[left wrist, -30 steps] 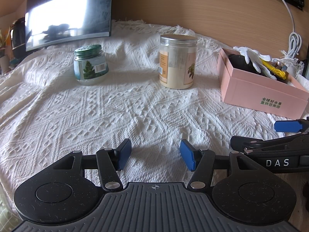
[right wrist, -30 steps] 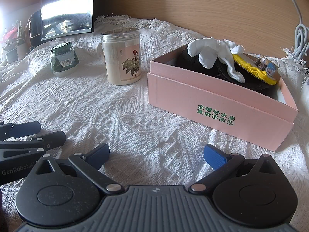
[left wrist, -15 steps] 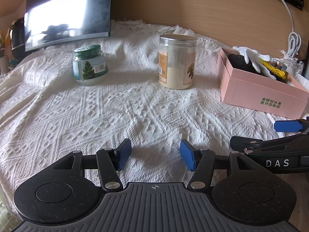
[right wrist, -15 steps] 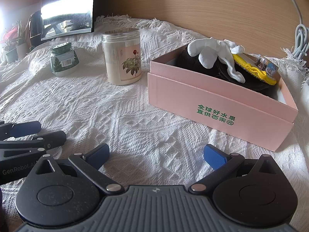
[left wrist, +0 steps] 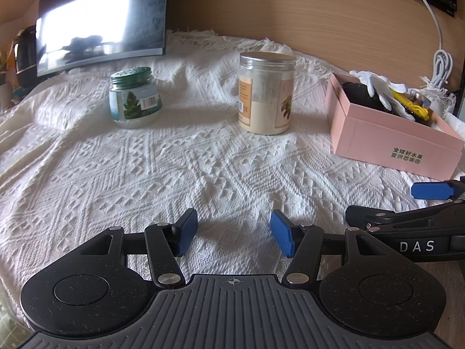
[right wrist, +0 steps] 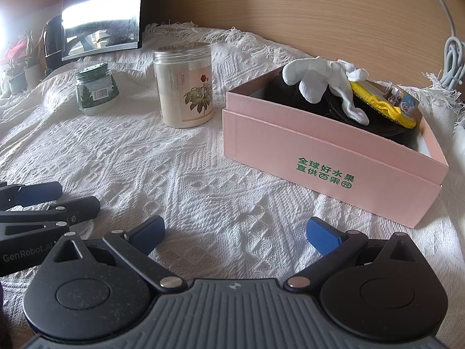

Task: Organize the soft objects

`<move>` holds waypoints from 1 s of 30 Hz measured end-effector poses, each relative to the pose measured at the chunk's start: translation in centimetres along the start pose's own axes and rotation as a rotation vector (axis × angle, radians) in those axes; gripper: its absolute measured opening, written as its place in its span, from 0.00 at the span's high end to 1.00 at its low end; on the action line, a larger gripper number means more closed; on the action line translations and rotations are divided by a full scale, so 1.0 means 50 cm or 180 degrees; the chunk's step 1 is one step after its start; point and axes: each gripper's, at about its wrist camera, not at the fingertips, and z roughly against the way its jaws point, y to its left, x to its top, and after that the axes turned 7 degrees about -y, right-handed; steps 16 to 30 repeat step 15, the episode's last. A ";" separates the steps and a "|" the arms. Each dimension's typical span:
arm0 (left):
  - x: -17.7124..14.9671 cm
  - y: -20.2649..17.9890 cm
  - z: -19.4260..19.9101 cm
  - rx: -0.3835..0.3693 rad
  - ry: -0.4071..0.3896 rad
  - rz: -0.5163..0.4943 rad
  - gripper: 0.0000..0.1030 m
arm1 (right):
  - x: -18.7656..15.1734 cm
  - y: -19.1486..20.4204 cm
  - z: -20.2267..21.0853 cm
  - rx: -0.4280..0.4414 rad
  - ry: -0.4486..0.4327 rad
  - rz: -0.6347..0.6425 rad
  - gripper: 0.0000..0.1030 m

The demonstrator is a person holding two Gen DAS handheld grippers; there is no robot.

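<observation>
A pink box (right wrist: 334, 157) stands on the white knitted cloth at the right; it also shows in the left wrist view (left wrist: 386, 139). In it lie a white glove (right wrist: 322, 78), a black soft item (right wrist: 308, 99) and a yellow item (right wrist: 377, 104). My right gripper (right wrist: 235, 232) is open and empty, low over the cloth in front of the box. My left gripper (left wrist: 234, 232) is open and empty, to the left of the right one.
A tall clear jar (left wrist: 266, 93) of pale powder and a short green-lidded jar (left wrist: 133, 99) stand on the cloth behind. A dark monitor (left wrist: 98, 20) leans at the back left. A white cable (left wrist: 441, 61) hangs by the wooden wall.
</observation>
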 end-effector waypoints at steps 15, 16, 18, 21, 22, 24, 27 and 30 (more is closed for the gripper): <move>0.001 0.002 0.000 -0.0029 0.0008 0.0004 0.41 | -0.001 0.000 0.000 0.0000 0.0000 0.0001 0.00; 0.001 0.002 0.000 -0.0029 0.0008 0.0004 0.41 | -0.001 0.000 0.000 0.0000 0.0000 0.0001 0.00; 0.001 0.002 0.000 -0.0029 0.0008 0.0004 0.41 | -0.001 0.000 0.000 0.0000 0.0000 0.0001 0.00; 0.001 0.002 0.000 -0.0029 0.0008 0.0004 0.41 | -0.001 0.000 0.000 0.0000 0.0000 0.0001 0.00; 0.001 0.002 0.000 -0.0029 0.0008 0.0004 0.41 | -0.001 0.000 0.000 0.0000 0.0000 0.0001 0.00; 0.001 0.002 0.000 -0.0029 0.0008 0.0004 0.41 | -0.001 0.000 0.000 0.0000 0.0000 0.0001 0.00; 0.001 0.002 0.000 -0.0029 0.0008 0.0004 0.41 | -0.001 0.000 0.000 0.0000 0.0000 0.0001 0.00; 0.001 0.002 0.000 -0.0029 0.0008 0.0004 0.41 | -0.001 0.000 0.000 0.0000 0.0000 0.0001 0.00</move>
